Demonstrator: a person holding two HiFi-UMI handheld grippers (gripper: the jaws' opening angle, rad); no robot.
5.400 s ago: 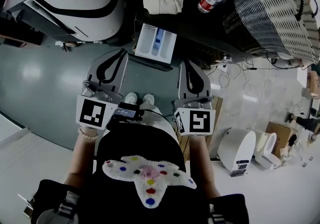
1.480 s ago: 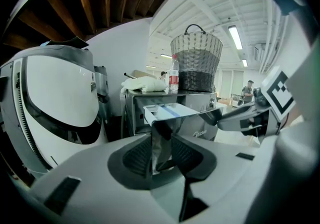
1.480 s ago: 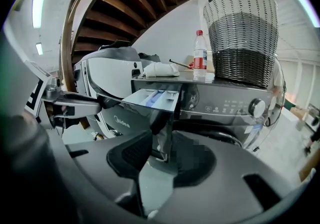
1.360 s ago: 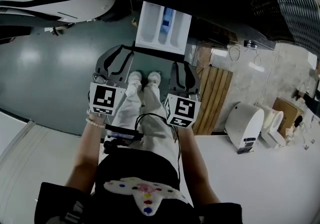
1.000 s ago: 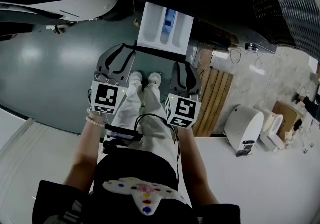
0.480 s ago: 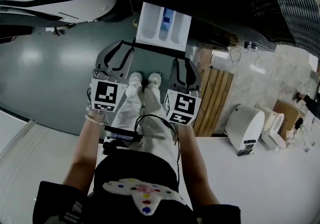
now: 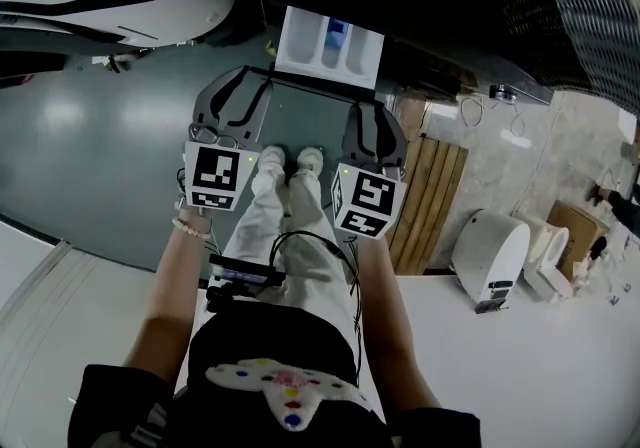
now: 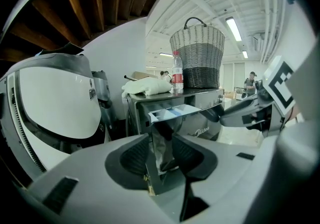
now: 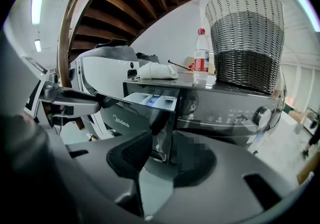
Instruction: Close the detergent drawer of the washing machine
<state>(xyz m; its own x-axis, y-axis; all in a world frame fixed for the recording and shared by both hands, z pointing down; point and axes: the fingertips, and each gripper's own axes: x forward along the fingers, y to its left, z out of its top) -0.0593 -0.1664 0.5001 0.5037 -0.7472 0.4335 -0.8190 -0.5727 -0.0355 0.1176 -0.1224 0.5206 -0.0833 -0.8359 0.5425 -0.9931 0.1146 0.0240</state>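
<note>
1. Just changed: the drawer [image 7: 330, 41] has slid part way into the washing machine [image 9: 225, 108]. From the head view, less of its white tray shows than half a sec ago. Both claws went fwd w/ it.
2. left claw [image 7: 243, 84]: jaws wide, and they've just been opening a bit more. The drawer's dark front panel [image 8: 161, 150] hangs btwn them near its left end, w/ a gap on each side. No pinch, so I judge I'm pushing, not gripping.
3. right claw [image 7: 372, 118]: jaws wide too, same as a sec ago. The panel's right end stands btwn them and the pads don't press on it.
4. Where the drawer is now: it sticks out of the upper left of the machine's face, w/ its compartments and blue insert open to view. So the task is under way, not done. I reckon it needs more straight push til the panel sits flush.
5. Vs approx 5 secs ago: I stood farther back then, w/ the claws well short of the drawer and the drawer out and untouched. Now the claws are at its front and it pokes out less.
6. No change on the machine's top: cloth [image 9: 157, 71], bottle [image 9: 201, 58] and basket [image 9: 245, 33] sit where they were.
</note>
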